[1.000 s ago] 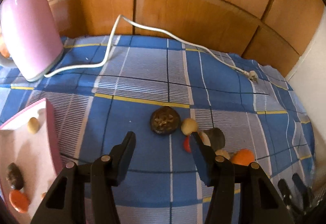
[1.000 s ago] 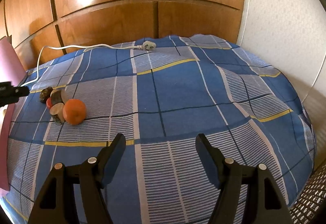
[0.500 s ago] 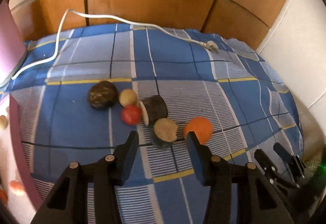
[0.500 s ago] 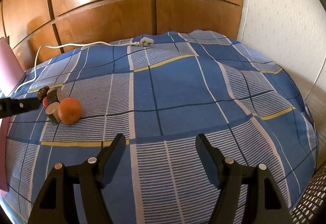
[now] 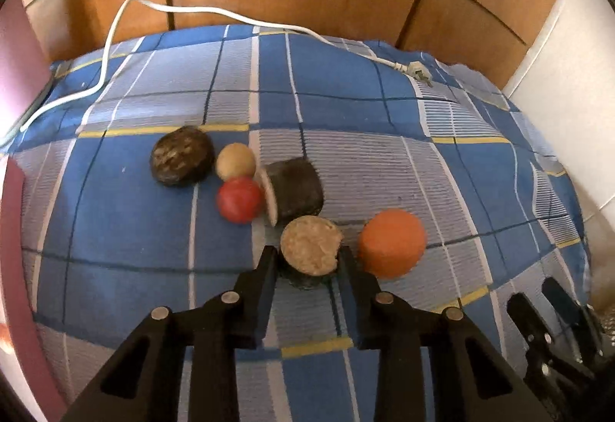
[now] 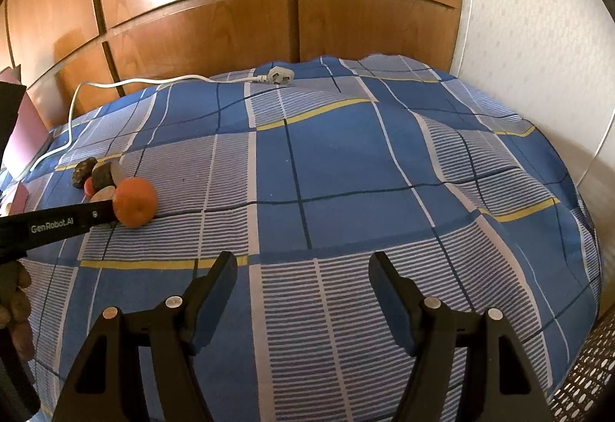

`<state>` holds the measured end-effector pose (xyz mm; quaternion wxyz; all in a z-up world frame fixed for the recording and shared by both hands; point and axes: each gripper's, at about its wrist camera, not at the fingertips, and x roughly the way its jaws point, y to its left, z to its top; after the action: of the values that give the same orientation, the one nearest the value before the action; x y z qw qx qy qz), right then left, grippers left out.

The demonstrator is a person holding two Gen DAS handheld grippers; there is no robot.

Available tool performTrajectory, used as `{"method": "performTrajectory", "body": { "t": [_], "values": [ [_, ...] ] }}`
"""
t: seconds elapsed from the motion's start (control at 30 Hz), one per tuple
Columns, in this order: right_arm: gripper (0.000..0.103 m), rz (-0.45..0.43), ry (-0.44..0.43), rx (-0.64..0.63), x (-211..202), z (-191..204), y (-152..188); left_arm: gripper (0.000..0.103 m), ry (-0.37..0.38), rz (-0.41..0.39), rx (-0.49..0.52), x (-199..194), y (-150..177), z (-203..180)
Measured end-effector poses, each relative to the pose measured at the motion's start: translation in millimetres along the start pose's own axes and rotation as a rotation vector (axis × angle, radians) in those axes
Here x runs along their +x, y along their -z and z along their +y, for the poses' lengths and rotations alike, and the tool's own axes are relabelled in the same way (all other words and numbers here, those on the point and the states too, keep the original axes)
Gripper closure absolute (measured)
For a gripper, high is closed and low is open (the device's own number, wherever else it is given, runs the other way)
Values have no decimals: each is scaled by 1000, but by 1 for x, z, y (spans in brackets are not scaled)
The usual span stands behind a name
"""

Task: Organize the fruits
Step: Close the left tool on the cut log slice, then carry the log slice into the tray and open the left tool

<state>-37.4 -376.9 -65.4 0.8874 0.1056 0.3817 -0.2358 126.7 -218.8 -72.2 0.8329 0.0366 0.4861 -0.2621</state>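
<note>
Since a second ago, the left hand-held gripper [image 5: 307, 260] has swung from the pink tray side toward the fruit pile and come down on the near cut half [image 5: 310, 246], its jaws closing from wide apart to a narrow gap with that half between them; the fingertips look to be touching its dark rind on both sides, though whether the grip is firm I cannot tell. This half lies on the bed [image 5: 346, 107], cut face up, just beside the orange [image 5: 392, 243] and in front of the other cut piece [image 5: 294, 195], the red fruit [image 5: 239, 200], the pale ball [image 5: 235, 160] and the dark round fruit [image 5: 181, 161]. A white cord [image 5: 215, 12] trails behind them. The right hand-held gripper [image 6: 301, 278] hangs with jaws apart and nothing between them, well apart from the fruit. The step in hand seems to be grasping one piece for sorting. Next, the jaws need to finish clamping, then lift straight up so the orange is not nudged, and carry the half left to the pink tray edge [image 5: 17, 268].
</note>
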Motion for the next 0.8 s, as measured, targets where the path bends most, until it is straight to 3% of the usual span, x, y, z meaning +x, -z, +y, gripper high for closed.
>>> {"method": "performTrajectory", "body": {
  "t": [0.4, 0.53, 0.8],
  "values": [
    [31, 33, -101, -73, -5, 28, 5, 72, -25, -30, -28, -55, 62, 28],
    [31, 71, -127, -88, -2, 37, 10, 72, -30, -56, -34, -71, 72, 35],
    [31, 110, -97, -112, 1, 42, 20, 72, -5, -129, -92, -112, 76, 55]
  ]
}}
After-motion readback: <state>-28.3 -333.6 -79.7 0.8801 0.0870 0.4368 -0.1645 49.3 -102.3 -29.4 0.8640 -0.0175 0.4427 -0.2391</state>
